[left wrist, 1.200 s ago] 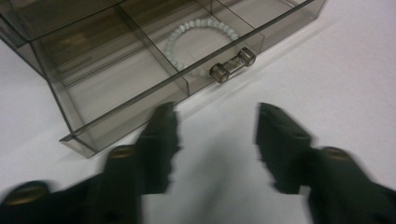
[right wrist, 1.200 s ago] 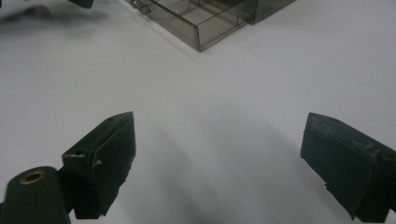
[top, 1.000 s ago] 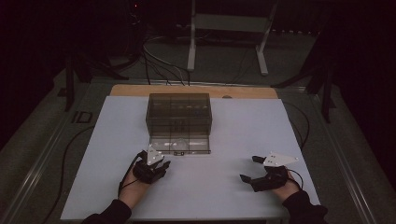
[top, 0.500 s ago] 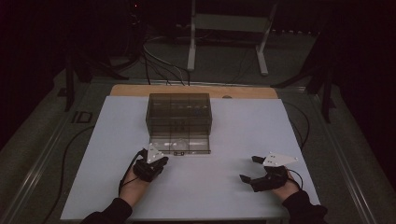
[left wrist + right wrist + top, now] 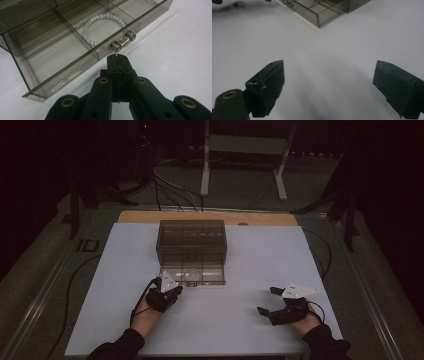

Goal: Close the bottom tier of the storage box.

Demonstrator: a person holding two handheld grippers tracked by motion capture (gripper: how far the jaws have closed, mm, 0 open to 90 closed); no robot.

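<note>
At the near left of the white surface (image 5: 240, 320), the left tongs (image 5: 172, 287) point away from the person toward a smoky clear drawer (image 5: 192, 276) that stands pulled out from the bottom of a small tinted organizer box (image 5: 191, 240). Their jaws have just been closing and now meet flat against each other with nothing between them. In the left gripper view, the closed tips of the left tongs (image 5: 117, 57) sit just short of the drawer's small metal bar handle (image 5: 123, 40), not gripping it; whether they touch it is hard to tell. The left hand (image 5: 147, 312) lies low behind the tongs, its dark-sleeved forearm running back to the bottom edge of the high view.

Inside the drawer (image 5: 62, 55), thin walls divide the space into compartments. A bracelet of pale round beads (image 5: 100, 27) lies in the compartment directly behind the handle.

At the near right of the surface, the right tongs (image 5: 267, 301) are spread wide and hold nothing. In the right gripper view, the right tongs (image 5: 328, 82) show their two black jaws far apart over bare white surface (image 5: 324, 55), with the corner of the open drawer (image 5: 317, 15) well ahead of them. The right hand (image 5: 302, 317) rests low, angled inward toward the middle, well apart from the box.
</note>
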